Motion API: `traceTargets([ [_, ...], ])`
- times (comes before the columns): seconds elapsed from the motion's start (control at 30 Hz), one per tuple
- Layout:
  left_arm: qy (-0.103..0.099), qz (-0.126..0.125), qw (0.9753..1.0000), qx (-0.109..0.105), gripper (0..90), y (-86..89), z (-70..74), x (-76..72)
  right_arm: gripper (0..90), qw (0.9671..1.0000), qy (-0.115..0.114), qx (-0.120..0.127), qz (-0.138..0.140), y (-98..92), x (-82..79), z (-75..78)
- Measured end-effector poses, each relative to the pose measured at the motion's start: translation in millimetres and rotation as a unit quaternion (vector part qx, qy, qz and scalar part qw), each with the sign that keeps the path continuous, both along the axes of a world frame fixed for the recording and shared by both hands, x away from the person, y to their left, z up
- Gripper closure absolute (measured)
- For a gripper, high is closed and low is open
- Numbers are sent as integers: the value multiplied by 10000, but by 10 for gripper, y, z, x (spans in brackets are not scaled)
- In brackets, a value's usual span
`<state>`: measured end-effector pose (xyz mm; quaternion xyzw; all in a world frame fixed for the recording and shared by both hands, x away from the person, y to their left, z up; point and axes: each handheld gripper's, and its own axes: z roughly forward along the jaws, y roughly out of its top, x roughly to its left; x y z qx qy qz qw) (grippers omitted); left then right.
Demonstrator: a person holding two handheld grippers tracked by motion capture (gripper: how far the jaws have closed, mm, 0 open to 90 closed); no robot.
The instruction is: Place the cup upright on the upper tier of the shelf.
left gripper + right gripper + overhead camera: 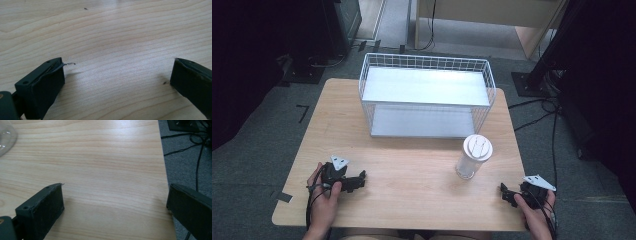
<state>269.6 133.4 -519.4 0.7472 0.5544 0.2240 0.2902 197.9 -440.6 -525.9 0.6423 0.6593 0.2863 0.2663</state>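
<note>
A clear plastic cup with a white lid point(473, 156) stands upright on the wooden table point(412, 170), right of centre. Behind it sits a white wire rack point(427, 95) with two shelves, both bare. My left gripper point(360, 179) rests near the table's front left, held by a hand, jaws wide apart over bare wood point(117, 67). My right gripper point(506, 194) lies at the front right corner, open too, with nothing between its jaws point(113, 195). The cup's clear base point(6, 137) shows at the top left of the right gripper view.
The table's right edge point(163, 170) runs close beside the right gripper, with grey carpet and black cables point(547, 107) beyond. Dark stands point(537, 75) and furniture surround the table at the back and sides.
</note>
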Motion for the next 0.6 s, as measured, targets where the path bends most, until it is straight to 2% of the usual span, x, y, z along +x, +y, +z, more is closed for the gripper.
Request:
traceTargets([
  [0.2, -6, 11, 10000, -15, 0, -4, -1, 2, 12, 9999, -81, 35, 100, 78, 16, 35],
  [0.4, 3, 2, 10000, -2, 0, -3, 0, 0, 13, 9987, -289, 299, 289, 199, 52, 120],
  [0.6, 3, 1, 10000, -2, 0, -3, 0, 0, 13, 9979, -281, 310, 490, 320, 85, 133],
])
